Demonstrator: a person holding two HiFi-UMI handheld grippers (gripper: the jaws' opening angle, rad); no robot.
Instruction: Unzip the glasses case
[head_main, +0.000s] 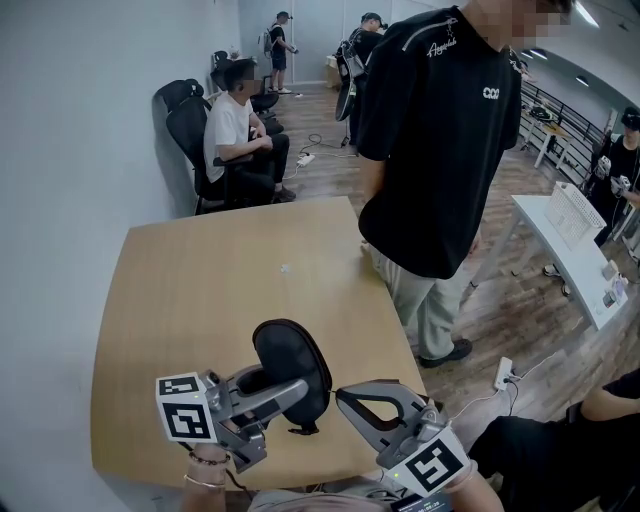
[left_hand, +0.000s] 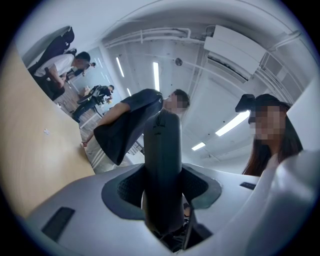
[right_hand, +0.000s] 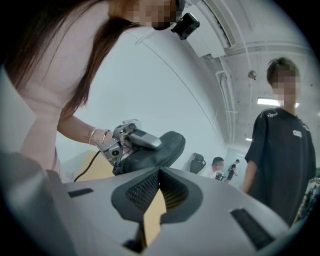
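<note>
The hands are mostly cut off at the bottom edge of the head view; only the left wrist with its bracelets (head_main: 205, 462) shows. Just ahead, the left tongs (head_main: 298, 388) are clamped on the near end of the black glasses case (head_main: 290, 358), which rises tilted from the desk (head_main: 200, 290). The jaw on top hides part of the case, and a small black tab at the case's lower end is too small to identify.

The left gripper view shows the case (left_hand: 162, 160) edge-on, upright between the pads of the left tongs (left_hand: 162, 189), with a ridged seam near its top. No view shows clearly how far the zip is run.

The right tongs (head_main: 343, 396) lie just beside the case, not touching it. Their own view shows the right tongs (right_hand: 160, 172) closed tip to tip and holding nothing, the case (right_hand: 160, 147) beyond them.

A standing person in a black shirt (head_main: 440, 140) is at the desk's far side; a seated person (head_main: 232, 125) is farther off.
</note>
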